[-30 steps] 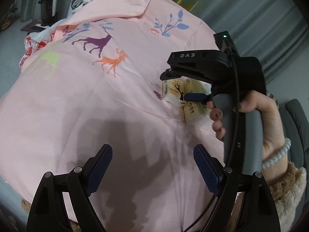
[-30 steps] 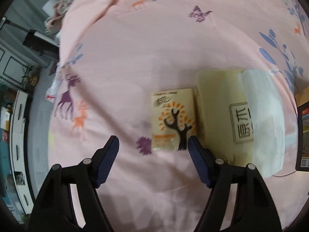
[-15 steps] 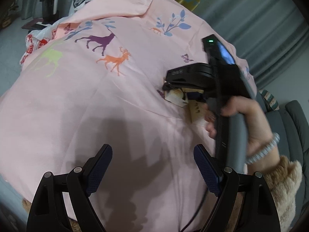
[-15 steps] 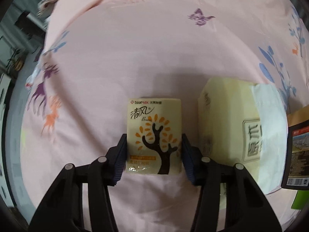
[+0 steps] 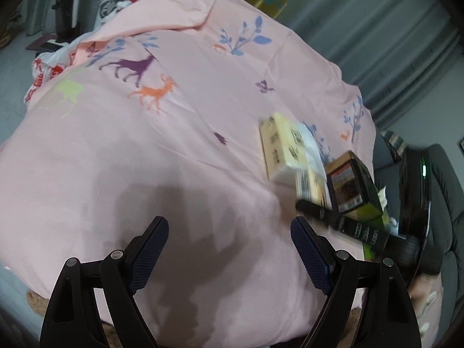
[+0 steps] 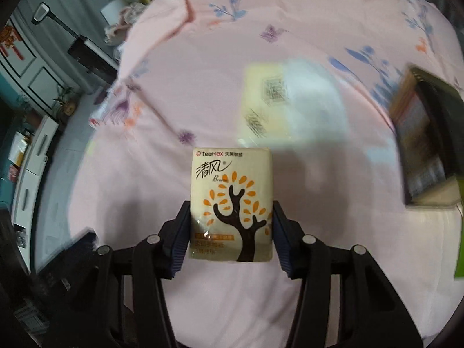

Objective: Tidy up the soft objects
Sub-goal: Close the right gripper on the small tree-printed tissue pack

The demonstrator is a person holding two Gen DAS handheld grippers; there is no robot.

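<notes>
While the right claw [image 6: 230, 232] clamps it, the tissue pack [image 6: 231, 203] points lengthwise forward.

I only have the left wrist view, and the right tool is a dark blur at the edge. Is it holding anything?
Observer: Yes. The right tool is shut on a small tissue pack printed with a black tree and orange leaves.
Operator: How is the pack held?
Observer: The two fingers press its left and right sides at the lower half; the printed face points at the camera.
Operator: Is the larger tissue pack touching it?
Observer: I cannot tell; in the right wrist view the larger one appears blurred just beyond the small pack's top edge, on the pink sheet.
Operator: And my left tool?
Observer: Open, nothing between its fingers, over the sheet.
</notes>
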